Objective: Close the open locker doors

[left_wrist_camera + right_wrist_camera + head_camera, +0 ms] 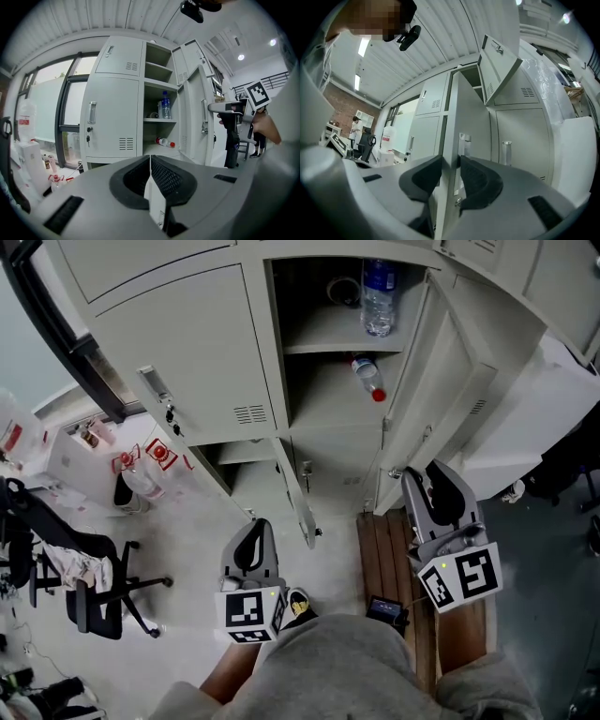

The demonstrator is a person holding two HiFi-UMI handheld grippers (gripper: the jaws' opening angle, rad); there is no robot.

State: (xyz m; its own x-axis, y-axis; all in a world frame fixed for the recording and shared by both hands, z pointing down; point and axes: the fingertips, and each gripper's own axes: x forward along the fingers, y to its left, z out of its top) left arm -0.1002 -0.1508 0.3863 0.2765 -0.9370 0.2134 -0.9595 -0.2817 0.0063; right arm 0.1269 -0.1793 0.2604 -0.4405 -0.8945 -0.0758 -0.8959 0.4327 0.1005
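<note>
**— Where are the open doors?**
— The lower door (293, 491) stands out toward the person, seen edge-on, just beneath the open compartments (323, 334) in the middle of the lockers. The tall right-hand door (450, 381) stands open beside those compartments. In the right gripper view an upper door (499, 65) juts out above it.

**— And the grippers?**
— The left gripper (253, 535) has its jaws pinched onto the thin edge of the lower door. The right gripper (433, 486) is clamped on the edge of the right-hand door, close to its latch.

**— What lies around them?**
— One water bottle (378, 296) stands in the upper compartment, and a second bottle (367, 376) lies on its side in the one beneath. A wooden bench (380, 549) sits on the floor below the right gripper. An office chair (94, 592) stands well off to the left.
</note>
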